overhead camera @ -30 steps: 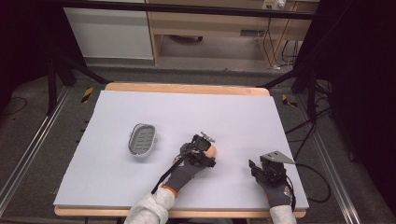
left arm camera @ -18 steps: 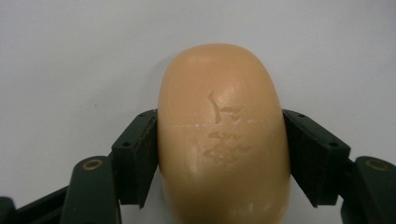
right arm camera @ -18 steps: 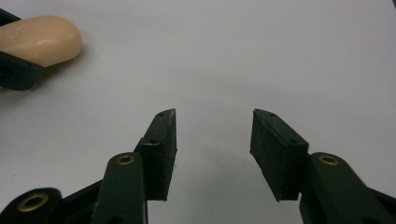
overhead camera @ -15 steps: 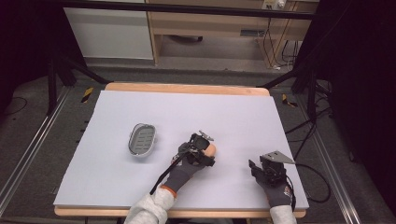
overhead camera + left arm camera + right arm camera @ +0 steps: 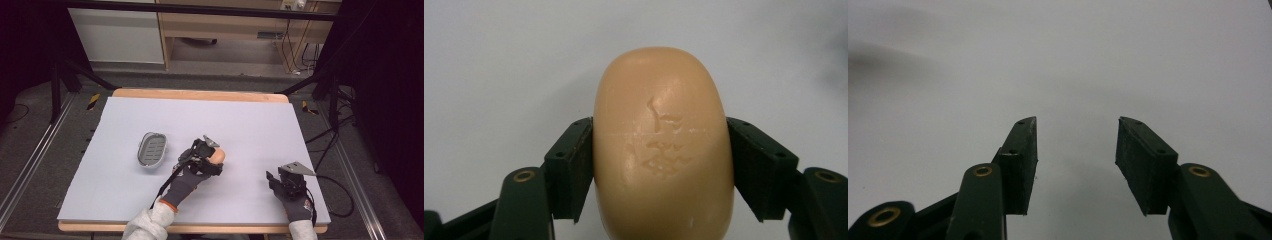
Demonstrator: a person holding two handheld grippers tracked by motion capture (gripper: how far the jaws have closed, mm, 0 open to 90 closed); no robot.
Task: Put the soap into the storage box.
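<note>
Your left gripper [image 5: 216,156] is clamped on the soap bar [image 5: 663,145], mid-frame. Soap dish [image 5: 152,150] just left, empty, so placing remains. Right gripper [image 5: 1075,160] idle, jaws apart.

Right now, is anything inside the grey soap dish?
Nothing visible: the soap dish shows only its ribbed floor. The soap bar sits outside it, clamped in the left gripper. What lies under the dish is hidden.

The peach oval soap bar [image 5: 663,145] looks smooth and waxy. The grey mesh soap dish [image 5: 152,149] looks like metal. The pale table cover [image 5: 250,120] is matt.
</note>
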